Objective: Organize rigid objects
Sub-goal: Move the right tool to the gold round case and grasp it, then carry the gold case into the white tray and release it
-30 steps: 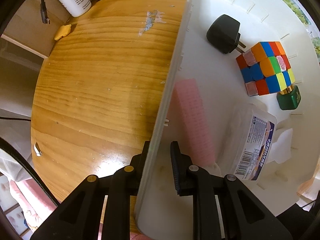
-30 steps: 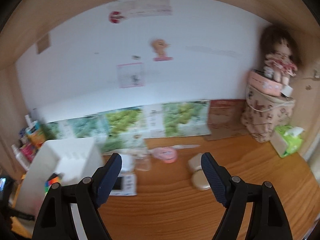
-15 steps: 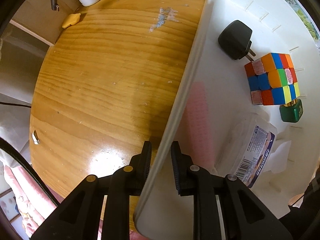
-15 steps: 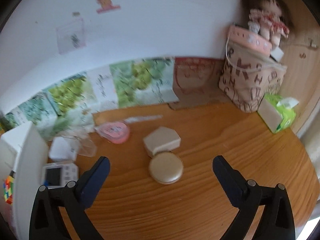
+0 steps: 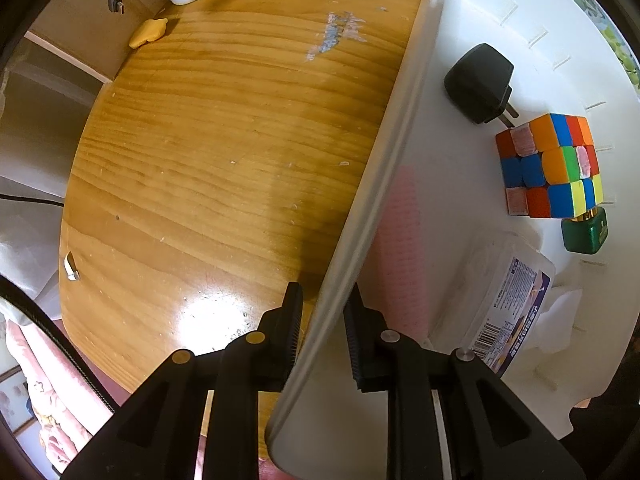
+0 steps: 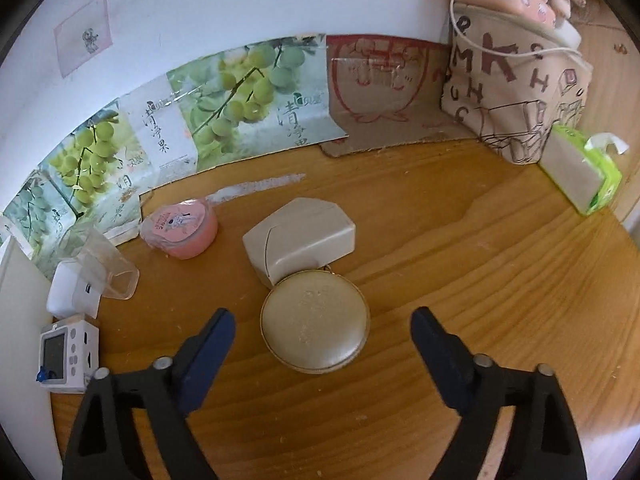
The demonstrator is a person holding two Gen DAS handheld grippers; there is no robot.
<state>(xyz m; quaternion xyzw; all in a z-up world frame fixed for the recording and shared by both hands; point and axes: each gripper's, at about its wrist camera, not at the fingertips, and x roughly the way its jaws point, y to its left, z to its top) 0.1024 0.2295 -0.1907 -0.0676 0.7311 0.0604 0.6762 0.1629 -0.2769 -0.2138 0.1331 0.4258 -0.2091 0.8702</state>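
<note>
Left hand-held gripper (image 5: 322,316) clamping white bin (image 5: 400,128) wall, right hand-held gripper (image 6: 322,334) closing, nothing held

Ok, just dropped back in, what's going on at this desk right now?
A person is sorting loose things into a white bin. The left gripper pinches the bin's side wall. Already inside are a colour cube, a black plug, a small green bottle and a clear tub. The right gripper is empty, its jaws closing, one on each side of a round gold case on the desk and not touching it. A beige box sits just behind the case.
</note>
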